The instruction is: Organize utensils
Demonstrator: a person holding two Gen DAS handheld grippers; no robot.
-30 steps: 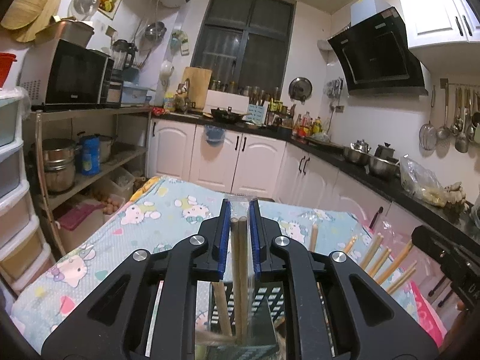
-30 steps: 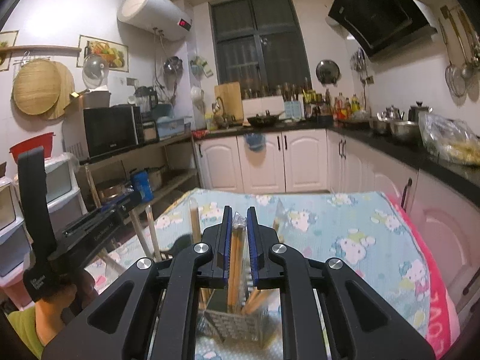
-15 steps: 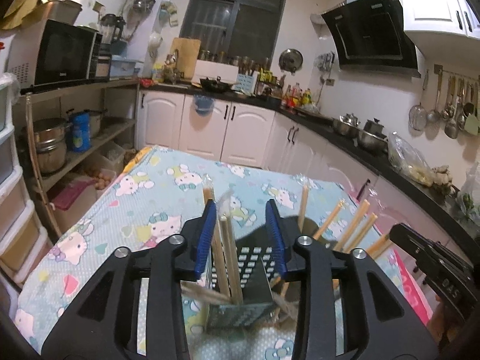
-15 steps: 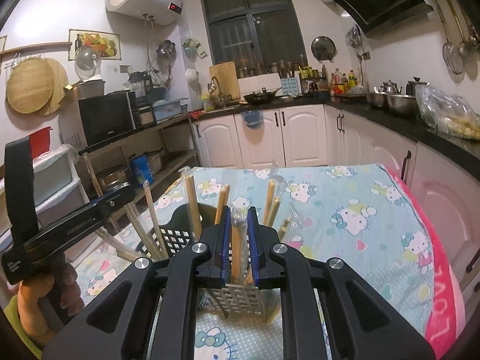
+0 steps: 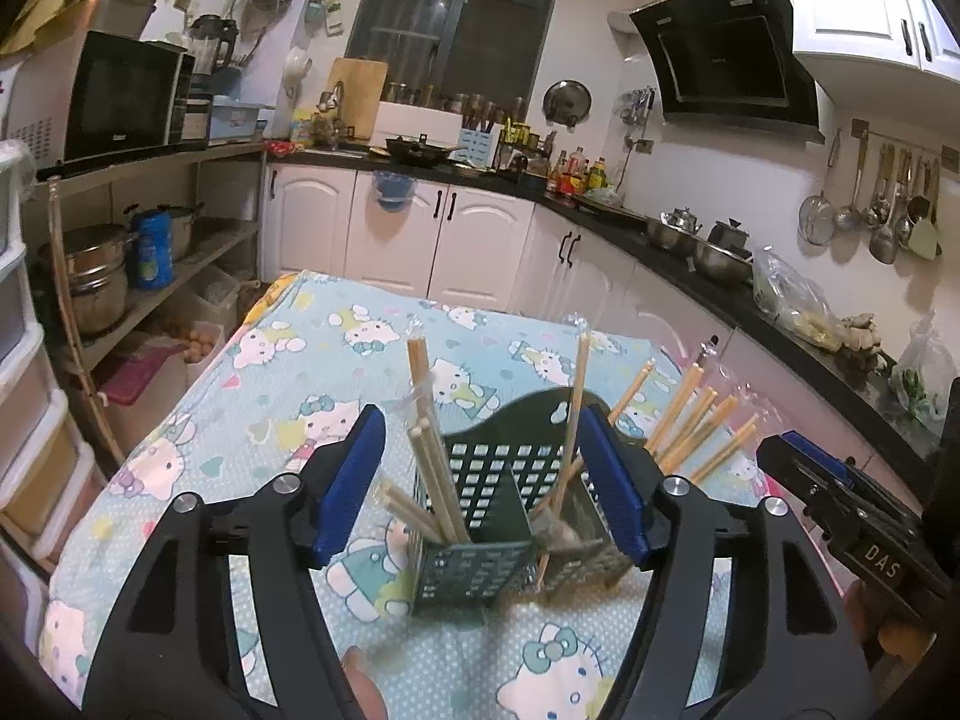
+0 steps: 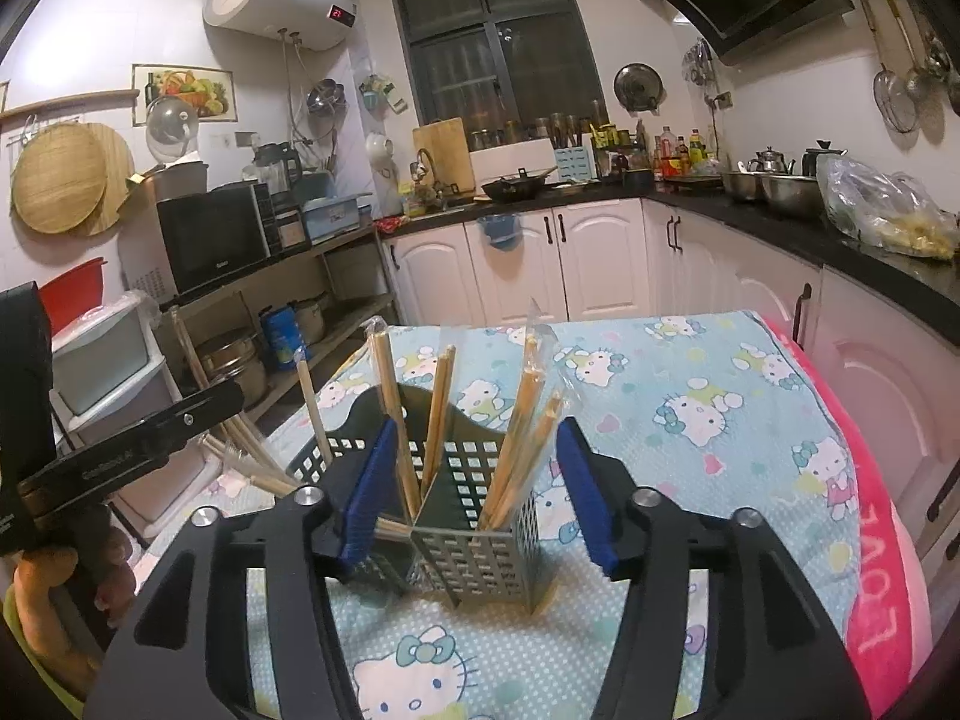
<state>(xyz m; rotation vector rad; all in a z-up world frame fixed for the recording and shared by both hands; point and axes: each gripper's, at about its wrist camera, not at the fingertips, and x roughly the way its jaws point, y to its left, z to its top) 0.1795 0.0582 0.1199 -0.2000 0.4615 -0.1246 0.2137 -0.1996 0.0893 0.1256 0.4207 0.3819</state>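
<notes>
wooden chopsticks in clear sleeves (image 5: 433, 450) stand in the dark green perforated plastic holder (image 5: 480, 516) on the near cloth; my left gripper (image 5: 483, 474) is opening, pads off them. right view: my right gripper (image 6: 477, 480) is opening around the holder (image 6: 474, 546), gripping nothing. release step; next, back away cleanly.

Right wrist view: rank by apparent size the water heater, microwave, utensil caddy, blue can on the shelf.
1. utensil caddy, though it is nearest the camera, which inflates it
2. water heater and microwave: look alike, not ranked
3. blue can, clearly smallest
</notes>
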